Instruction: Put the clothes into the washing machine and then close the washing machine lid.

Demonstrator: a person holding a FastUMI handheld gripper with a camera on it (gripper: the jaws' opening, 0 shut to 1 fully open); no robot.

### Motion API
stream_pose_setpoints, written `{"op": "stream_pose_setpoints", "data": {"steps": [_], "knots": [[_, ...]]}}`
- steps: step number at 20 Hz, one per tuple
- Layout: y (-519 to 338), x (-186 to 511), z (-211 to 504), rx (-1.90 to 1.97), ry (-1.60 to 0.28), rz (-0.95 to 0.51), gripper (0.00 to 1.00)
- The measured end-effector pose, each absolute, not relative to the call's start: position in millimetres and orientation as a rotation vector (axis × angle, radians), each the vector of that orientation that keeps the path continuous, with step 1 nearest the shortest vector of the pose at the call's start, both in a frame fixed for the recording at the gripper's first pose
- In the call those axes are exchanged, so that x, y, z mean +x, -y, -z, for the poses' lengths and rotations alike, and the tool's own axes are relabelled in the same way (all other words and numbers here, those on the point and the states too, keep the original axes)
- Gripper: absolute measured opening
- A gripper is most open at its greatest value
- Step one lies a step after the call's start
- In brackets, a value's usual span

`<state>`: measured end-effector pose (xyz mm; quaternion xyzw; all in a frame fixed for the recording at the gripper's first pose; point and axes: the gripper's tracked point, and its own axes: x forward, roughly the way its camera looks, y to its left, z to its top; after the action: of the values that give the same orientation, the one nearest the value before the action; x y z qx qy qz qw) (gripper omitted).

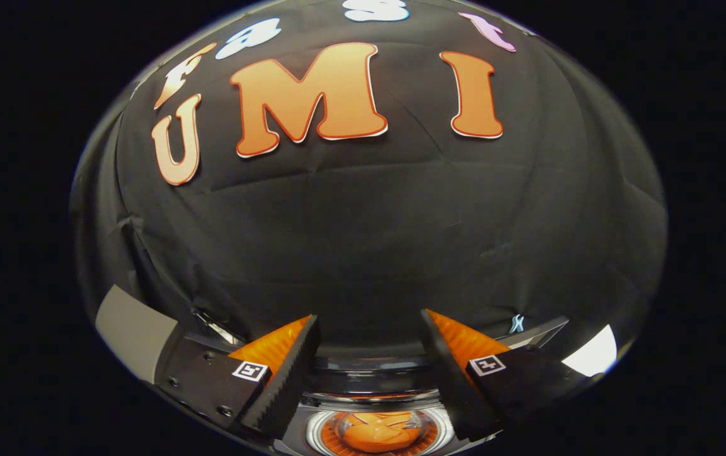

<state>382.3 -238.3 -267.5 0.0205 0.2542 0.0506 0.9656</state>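
Black cloth wall [369, 240] across most of the gripper view, creased, hanging well beyond the jaws.

Gripper [369, 335]: jaws set wide apart, nothing held between them; serrated inner faces turned toward each other; one small square marker tag on each finger [287, 367].

Washing machine [375, 386]: directly below and between the jaws, seen from above. Dark glossy curved rim just ahead of the fingertips; round opening [378, 430] beneath it, ringed by a pale band. Lid position: cannot tell.

Clothes [378, 437]: orange mass visible down inside the round opening, between the two fingers and lower than them; not touching the jaws. Whether cloth or part of the drum base: cannot tell with certainty.

Grey flat panel [131, 329]: beside the left finger, outward of it, tilted.

Pale bright patch [594, 354]: beyond the right finger, outward of it; nature unclear.

Thin metallic strip [214, 326]: just behind the left finger, against the foot of the cloth wall.
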Motion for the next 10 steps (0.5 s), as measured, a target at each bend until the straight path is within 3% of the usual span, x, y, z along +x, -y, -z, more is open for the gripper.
{"op": "stream_pose_setpoints", "data": {"steps": [10], "knots": [[237.1, 322.5, 265.1, 0.037, -0.471, -0.077, 1.00]]}}
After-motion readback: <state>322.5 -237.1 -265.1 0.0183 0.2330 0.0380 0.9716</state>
